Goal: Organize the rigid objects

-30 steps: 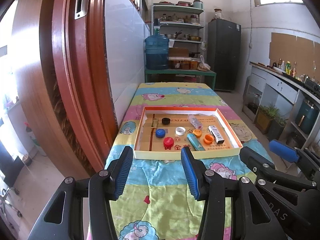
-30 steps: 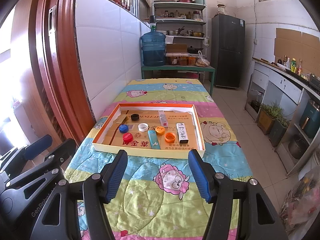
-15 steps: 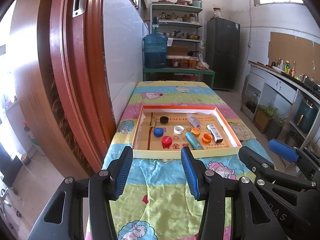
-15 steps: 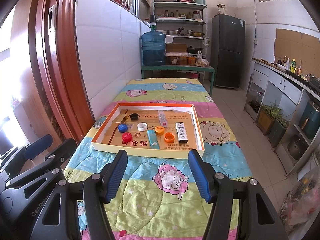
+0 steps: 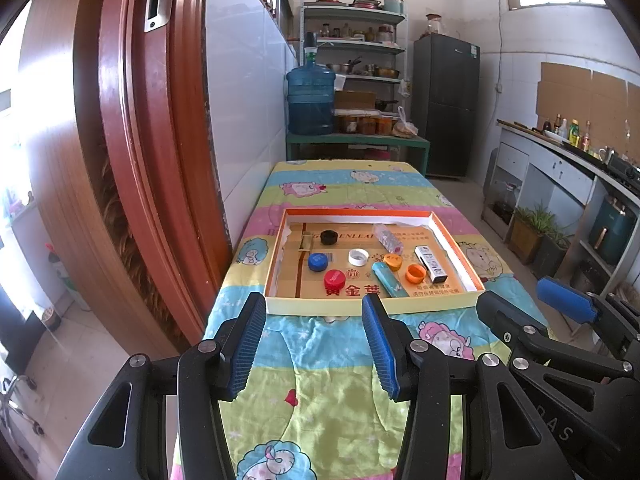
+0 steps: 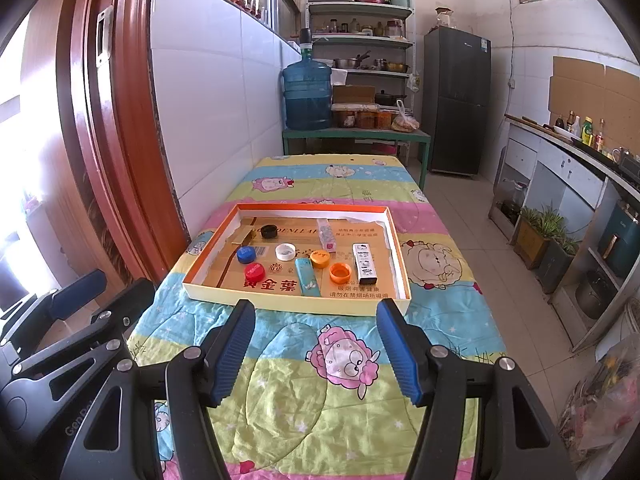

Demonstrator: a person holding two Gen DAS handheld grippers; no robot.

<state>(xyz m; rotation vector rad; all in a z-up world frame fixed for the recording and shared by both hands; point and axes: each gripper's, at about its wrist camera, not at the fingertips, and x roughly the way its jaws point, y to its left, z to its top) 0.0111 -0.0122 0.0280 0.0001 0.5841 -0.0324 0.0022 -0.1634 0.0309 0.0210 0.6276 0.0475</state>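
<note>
Six bottle caps (image 6: 287, 251) and three slim boxes lie loose in the shallow tray (image 6: 292, 303) (a box lid, apparently) that corrals them. Left gripper (image 5: 314, 346) and right gripper (image 6: 316, 354) hover near, jaws wide, holding nothing.

"黄金葉" in red on tray floor (image 6: 224, 276), "GenD…" on left hand-held gripper (image 6: 80, 416)

Likely a home kitchen: fridge (image 6: 456, 100), shelves of pots (image 6: 360, 36), water jug (image 6: 307, 94), counter (image 6: 568, 148).
</note>
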